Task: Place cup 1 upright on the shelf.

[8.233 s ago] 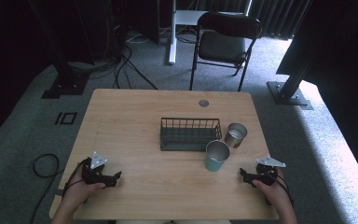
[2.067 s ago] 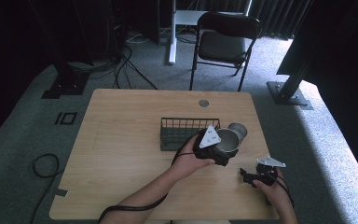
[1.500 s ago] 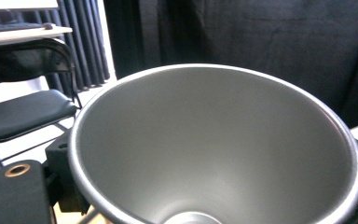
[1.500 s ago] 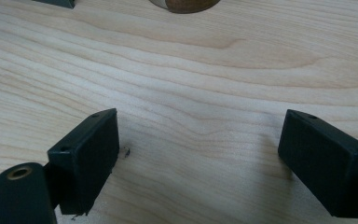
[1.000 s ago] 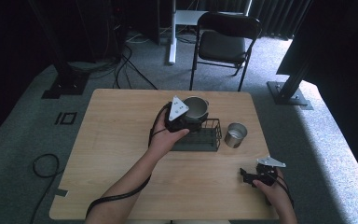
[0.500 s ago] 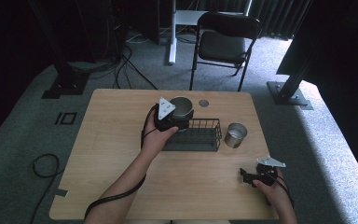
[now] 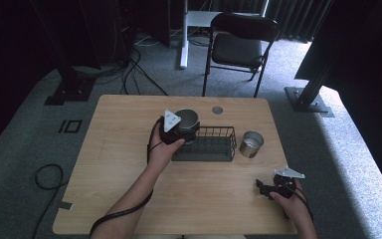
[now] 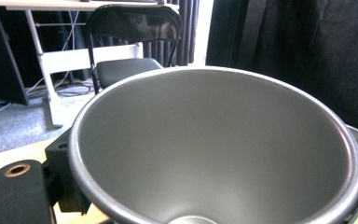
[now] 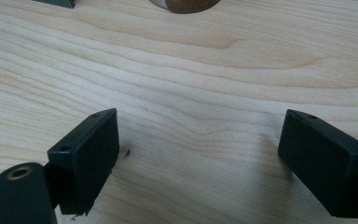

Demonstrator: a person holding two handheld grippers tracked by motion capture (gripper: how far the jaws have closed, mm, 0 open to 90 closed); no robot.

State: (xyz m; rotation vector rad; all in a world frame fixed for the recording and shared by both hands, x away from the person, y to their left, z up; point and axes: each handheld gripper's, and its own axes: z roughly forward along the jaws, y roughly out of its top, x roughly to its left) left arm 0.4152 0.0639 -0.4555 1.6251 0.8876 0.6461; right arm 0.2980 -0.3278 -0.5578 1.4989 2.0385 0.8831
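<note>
Now | left gripper (image 7: pixel 179 130) clamps metal cup (image 7: pixel 186 118), carried from the wire basket's (image 7: pixel 206 144) right side to above its left end | lowering in looks next | right gripper (image 7: pixel 268 188) jaws spread, idle near-right of basket

1. No text, label, brand, number or sign is showing legibly on anything in these views.
2. The metal cup (image 8: pixel 214 149) sitting between the left gripper's (image 7: pixel 176 130) jaws is showing a plain, unmarked inner wall and rim.
3. The grey three-cornered plate (image 7: pixel 171 119) on top of that gripper is carrying a few small dark marks, too small to read.
4. The wooden tabletop (image 9: pixel 205 93) lying ahead of the right gripper's (image 9: pixel 198 158) jaws is showing only grain, no print.
5. The second cup (image 7: pixel 251 144) and the wire basket (image 7: pixel 206 145), both beyond that gripper, are bearing no readable marking.
</note>
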